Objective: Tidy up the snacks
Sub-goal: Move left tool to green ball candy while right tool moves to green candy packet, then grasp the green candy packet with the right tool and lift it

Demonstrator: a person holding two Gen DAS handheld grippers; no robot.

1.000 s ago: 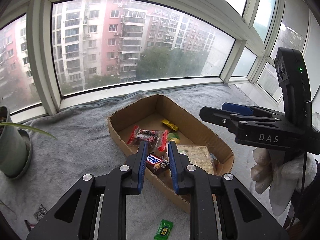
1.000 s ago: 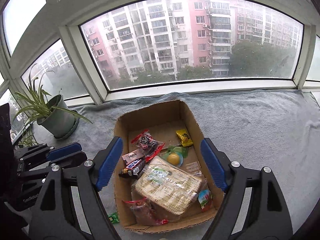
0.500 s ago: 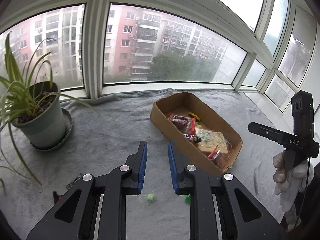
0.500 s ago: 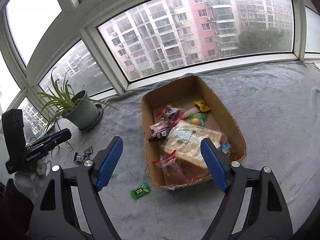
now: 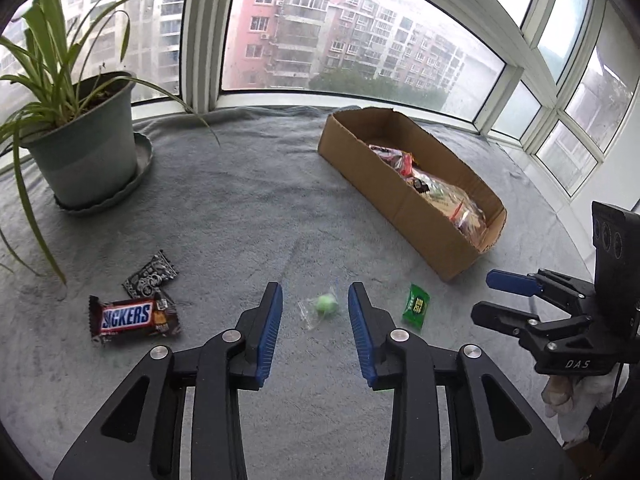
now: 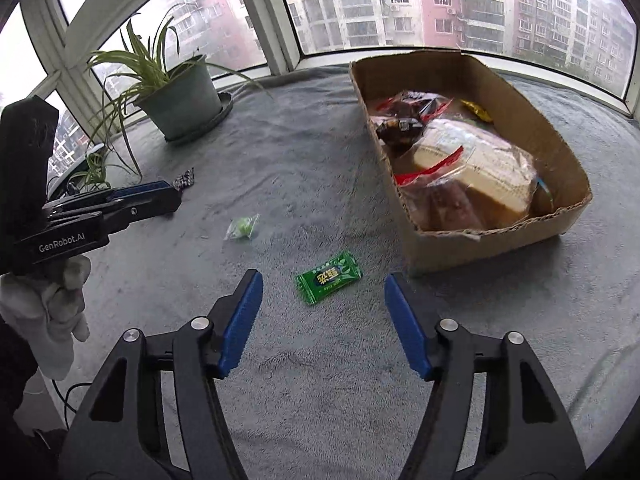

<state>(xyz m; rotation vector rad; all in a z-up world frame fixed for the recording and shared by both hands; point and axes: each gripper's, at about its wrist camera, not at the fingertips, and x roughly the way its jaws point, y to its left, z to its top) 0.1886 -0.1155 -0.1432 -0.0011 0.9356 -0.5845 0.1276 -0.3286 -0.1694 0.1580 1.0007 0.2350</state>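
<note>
the round green candy [image 5: 326,303] lies loose on the grey surface [image 5: 240,200] between the left gripper [image 5: 315,307]'s spread jaws, so closing on it looks next, while the right gripper [image 6: 323,290], jaws apart, frames the green packet [image 6: 329,277] beside the box [image 6: 492,236].

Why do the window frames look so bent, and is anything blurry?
Left wrist view: fisheye bends the window frame; Snickers bar lettering is crisp. Right wrist view: same curving; cardboard box contents look slightly smeared. Soft overcast light, no glare.
</note>
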